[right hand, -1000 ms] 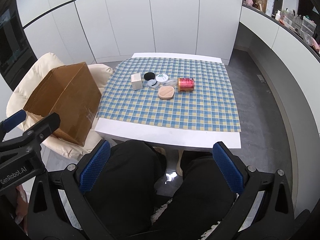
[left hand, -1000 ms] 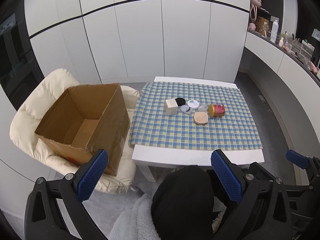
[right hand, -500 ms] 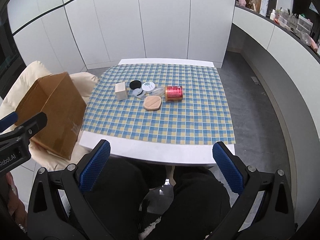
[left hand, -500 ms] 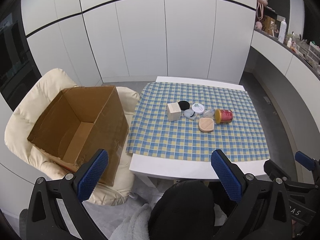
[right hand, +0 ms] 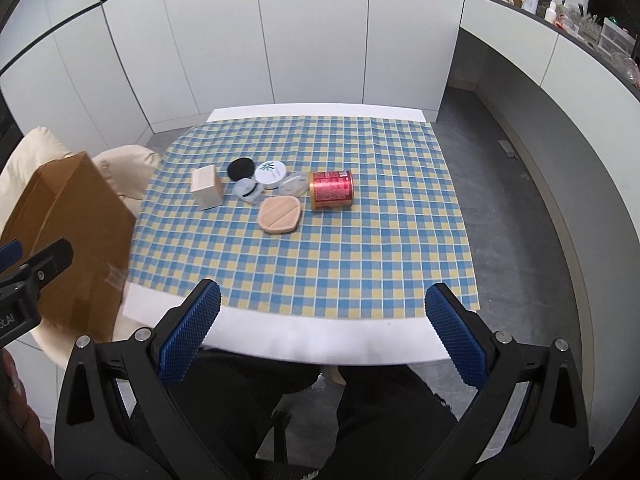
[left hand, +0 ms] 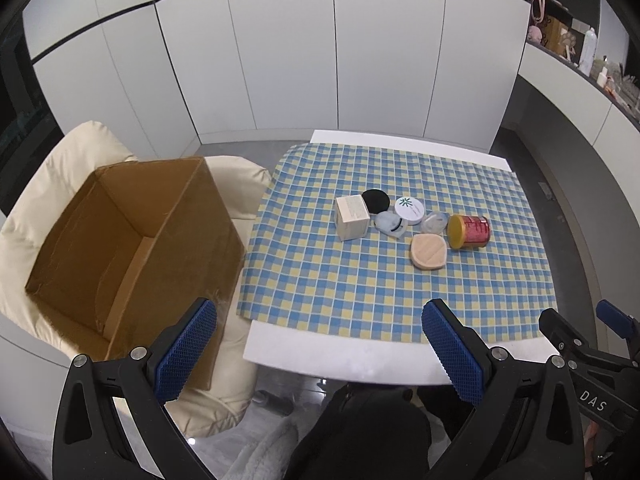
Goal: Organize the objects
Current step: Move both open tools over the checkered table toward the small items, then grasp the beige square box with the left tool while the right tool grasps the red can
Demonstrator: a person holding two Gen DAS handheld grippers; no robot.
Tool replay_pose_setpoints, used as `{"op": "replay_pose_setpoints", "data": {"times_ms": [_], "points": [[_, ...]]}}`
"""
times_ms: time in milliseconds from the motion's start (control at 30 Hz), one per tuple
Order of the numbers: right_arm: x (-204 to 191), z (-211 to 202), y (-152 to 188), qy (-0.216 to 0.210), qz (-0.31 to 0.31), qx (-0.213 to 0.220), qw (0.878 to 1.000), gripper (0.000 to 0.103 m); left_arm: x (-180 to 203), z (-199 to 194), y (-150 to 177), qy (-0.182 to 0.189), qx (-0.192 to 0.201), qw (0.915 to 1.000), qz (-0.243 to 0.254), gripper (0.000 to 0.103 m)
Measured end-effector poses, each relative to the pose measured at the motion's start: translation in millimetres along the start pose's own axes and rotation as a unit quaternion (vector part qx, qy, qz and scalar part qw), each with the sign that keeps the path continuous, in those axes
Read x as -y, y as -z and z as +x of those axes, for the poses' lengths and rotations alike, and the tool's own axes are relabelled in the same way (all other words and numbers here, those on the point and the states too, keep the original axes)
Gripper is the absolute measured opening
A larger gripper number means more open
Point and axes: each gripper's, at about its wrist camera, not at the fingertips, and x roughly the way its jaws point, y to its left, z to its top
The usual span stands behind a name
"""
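Note:
A cluster of small items lies mid-table on the checked cloth (left hand: 360, 280): a cream box (left hand: 352, 217), a black round lid (left hand: 376, 200), a white round jar (left hand: 409, 209), two clear small containers (left hand: 390, 223), a peach compact (left hand: 428, 251) and a red can (left hand: 469, 231) on its side. In the right wrist view the same box (right hand: 207, 187), compact (right hand: 279, 214) and can (right hand: 331, 189) show. My left gripper (left hand: 318, 352) and right gripper (right hand: 322, 332) both stand open and empty, held above the table's near edge, well short of the items.
An open, empty cardboard box (left hand: 128, 240) rests on a cream armchair (left hand: 52, 160) left of the table. White cabinets stand behind. A counter (right hand: 560, 40) with bottles runs along the right. The person's dark-clad legs (right hand: 320, 408) are below the grippers.
Both grippers have moved forward and closer to the table; the items look larger and the person's legs fill less of each view. Both stay open.

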Motion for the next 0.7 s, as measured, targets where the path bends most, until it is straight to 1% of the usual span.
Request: {"op": "replay_pose_setpoints", "data": {"times_ms": [267, 433, 567, 700], "points": [[12.9, 52.6, -29.2, 0.007, 0.012, -0.014, 1.0, 0.103, 12.7, 51.9, -28.8, -0.004, -0.016, 0.9999, 0.003, 0.102], [19.4, 86.7, -49.3, 0.017, 0.019, -0.016, 1.0, 0.103, 18.1, 89.3, -42.2, -0.002, -0.035, 0.9994, 0.002, 0.102], [21.4, 115.8, -62.7, 0.016, 0.027, -0.02, 0.999, 0.103, 21.7, 119.6, -50.9, -0.002, -0.048, 0.9988, 0.005, 0.102], [20.2, 149.6, -73.8, 0.005, 0.036, -0.03, 0.999, 0.103, 23.9, 147.7, -55.2, -0.004, -0.062, 0.9981, 0.008, 0.102]]}}
